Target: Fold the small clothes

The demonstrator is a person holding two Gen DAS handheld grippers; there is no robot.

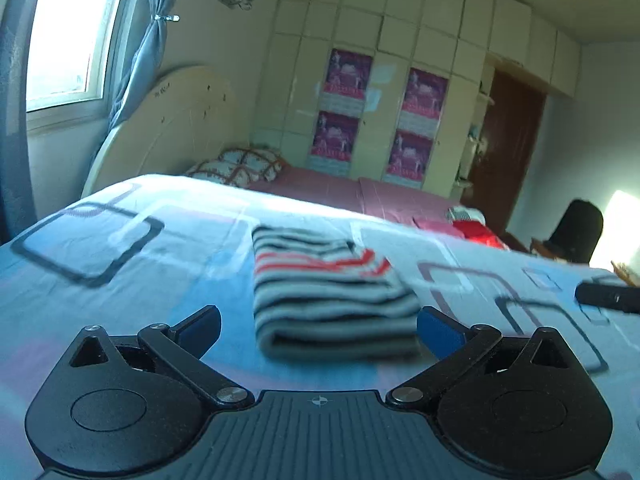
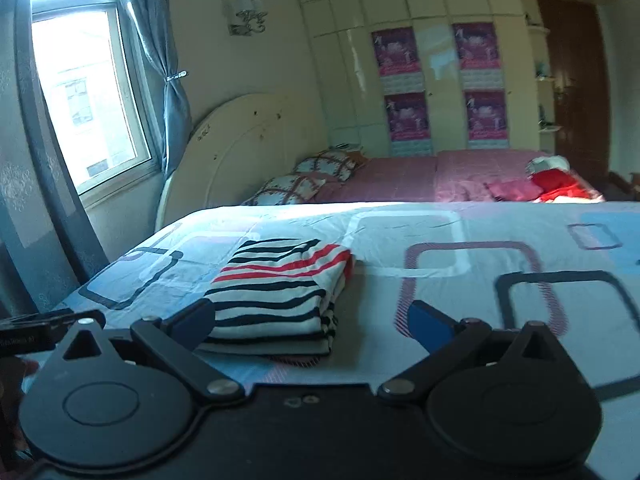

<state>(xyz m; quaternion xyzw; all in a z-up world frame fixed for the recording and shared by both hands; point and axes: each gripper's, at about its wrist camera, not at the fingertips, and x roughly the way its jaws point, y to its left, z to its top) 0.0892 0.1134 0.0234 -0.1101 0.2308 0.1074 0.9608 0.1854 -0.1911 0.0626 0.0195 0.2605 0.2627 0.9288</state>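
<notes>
— Shirt point(image 1: 324, 300) first: where does it lie, and how far along is the folding?

— It lies on the bed point(image 1: 120, 300), on the patterned sheet, toward the window-side edge and well short of the pink far end. It is already a neat rectangular packet, several layers thick, with a rounded fold along the near side. I judge the folding of this piece done.

— And the tongs?

— Both sets are spread wide and hold nothing. The left tongs point(image 1: 319, 326) hang over the near end of the packet, blue pads either side of it but clear of the cloth. The right tongs point(image 2: 312, 322) sit nearer the middle of the bed, their left pad in front of the packet's corner; I can't tell if it touches.

— So what comes next?

— My guess: fetch another piece. A red and white heap point(image 2: 556, 180) lies at the far corner of the bed, perhaps more clothes; it is too blurred to say. Reaching it means a long carry across the sheet.

— What is the shirt like?

— Soft knit, white with thin dark stripes and a band of red ones. Limp stuff; it would sag if lifted by one edge. The sheet is smooth cotton printed with rounded squares.
</notes>
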